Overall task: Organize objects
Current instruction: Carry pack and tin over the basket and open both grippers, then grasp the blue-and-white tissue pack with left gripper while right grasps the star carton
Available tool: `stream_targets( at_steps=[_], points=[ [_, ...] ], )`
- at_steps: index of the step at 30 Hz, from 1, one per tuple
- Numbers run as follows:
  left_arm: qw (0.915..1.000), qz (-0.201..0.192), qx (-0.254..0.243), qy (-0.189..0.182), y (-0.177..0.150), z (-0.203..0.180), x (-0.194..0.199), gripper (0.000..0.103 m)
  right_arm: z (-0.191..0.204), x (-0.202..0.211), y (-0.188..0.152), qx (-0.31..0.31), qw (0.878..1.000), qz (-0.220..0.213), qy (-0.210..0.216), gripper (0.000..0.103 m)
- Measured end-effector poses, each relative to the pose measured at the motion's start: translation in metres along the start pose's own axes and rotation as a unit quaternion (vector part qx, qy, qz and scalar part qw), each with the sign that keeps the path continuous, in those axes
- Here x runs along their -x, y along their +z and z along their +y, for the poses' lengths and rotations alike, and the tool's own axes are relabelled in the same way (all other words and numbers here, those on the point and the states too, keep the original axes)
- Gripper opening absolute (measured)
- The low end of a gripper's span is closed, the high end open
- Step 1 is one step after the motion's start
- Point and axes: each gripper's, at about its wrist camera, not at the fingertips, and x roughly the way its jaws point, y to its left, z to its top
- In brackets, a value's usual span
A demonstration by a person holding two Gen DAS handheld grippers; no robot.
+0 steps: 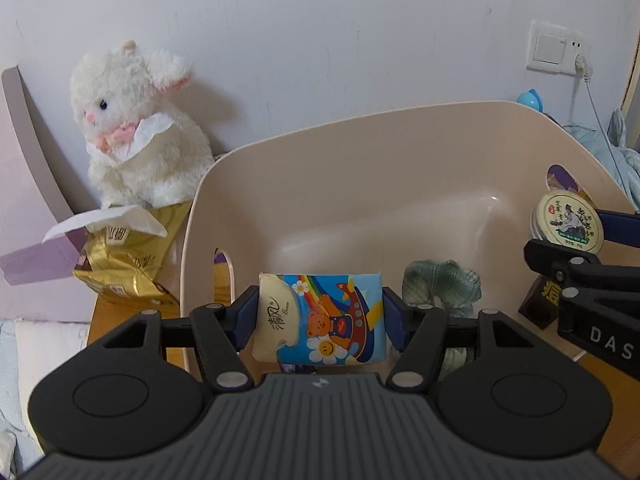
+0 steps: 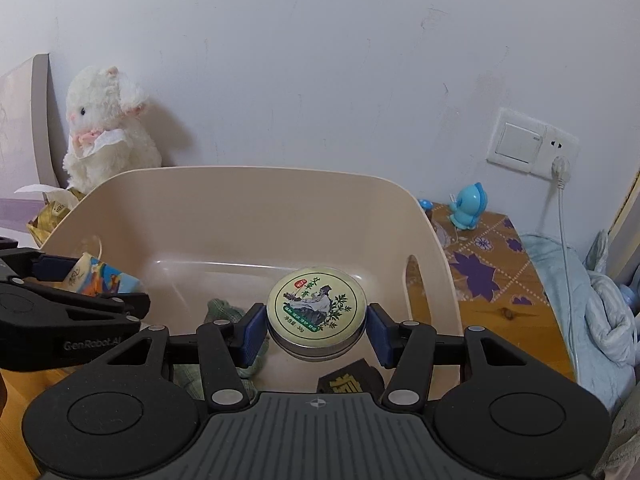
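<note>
My left gripper (image 1: 320, 314) is shut on a blue tissue pack (image 1: 320, 316) with a cartoon bear, held over the near part of the beige plastic basket (image 1: 360, 152). My right gripper (image 2: 316, 330) is shut on a round tin (image 2: 316, 306) with a cream, green-printed lid, held above the basket's (image 2: 240, 200) inside. The tin (image 1: 568, 220) and right gripper also show at the right in the left wrist view. The tissue pack (image 2: 102, 278) shows at the left in the right wrist view. A green cloth (image 1: 440, 286) and a dark box (image 2: 348, 380) lie in the basket.
A white plush rabbit (image 1: 136, 128) sits on a gold tissue package (image 1: 128, 268) left of the basket, against the wall. A blue toy (image 2: 468, 206) stands on the patterned wooden tabletop (image 2: 492, 272) to the right. A wall socket with a cord (image 2: 560, 172) and light-blue bedding (image 2: 592, 320) lie further right.
</note>
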Motion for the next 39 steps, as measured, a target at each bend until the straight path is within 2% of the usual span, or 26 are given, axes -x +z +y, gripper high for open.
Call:
stream_targets(
  at_steps=[1, 3, 5, 9, 11, 12, 19, 25, 32, 39],
  points=[
    [1.0, 0.0, 0.003, 0.001, 0.0, 0.001, 0.002, 0.066, -0.001, 0.001, 0.0, -0.004, 1.0, 0.0, 0.001, 0.061],
    [1.0, -0.004, 0.006, 0.004, 0.001, 0.004, 0.007, 0.071, -0.004, 0.011, -0.001, -0.012, 1.0, -0.014, 0.004, 0.068],
    [0.9998, -0.015, 0.009, 0.009, 0.001, 0.007, 0.016, 0.084, -0.006, 0.019, 0.0, -0.016, 1.0, -0.023, 0.006, 0.074],
    [0.9994, -0.033, 0.01, 0.011, 0.002, 0.011, 0.035, 0.087, -0.006, 0.042, -0.001, -0.026, 0.999, -0.043, 0.008, 0.082],
    [0.9991, -0.039, 0.015, 0.011, 0.001, 0.015, 0.044, 0.09, -0.003, 0.055, -0.005, -0.034, 0.998, -0.051, 0.01, 0.091],
    [0.9989, -0.043, 0.018, 0.011, 0.0, 0.016, 0.049, 0.091, -0.001, 0.06, -0.008, -0.033, 0.998, -0.054, 0.01, 0.093],
    [0.9977, -0.063, 0.024, 0.006, -0.019, 0.024, 0.084, 0.091, 0.012, 0.085, -0.032, -0.018, 0.999, -0.051, 0.007, 0.097],
    [0.998, -0.06, 0.021, 0.005, -0.043, 0.027, 0.098, 0.091, 0.019, 0.087, -0.054, -0.012, 0.999, -0.028, 0.009, 0.097],
    [0.999, -0.037, 0.025, -0.002, -0.074, 0.028, 0.093, 0.091, 0.019, 0.073, -0.084, -0.012, 1.0, 0.01, 0.009, 0.097],
    [0.9997, -0.002, 0.023, -0.006, -0.103, 0.018, 0.069, 0.091, 0.014, 0.052, -0.109, -0.015, 0.999, 0.05, -0.003, 0.097]
  ],
)
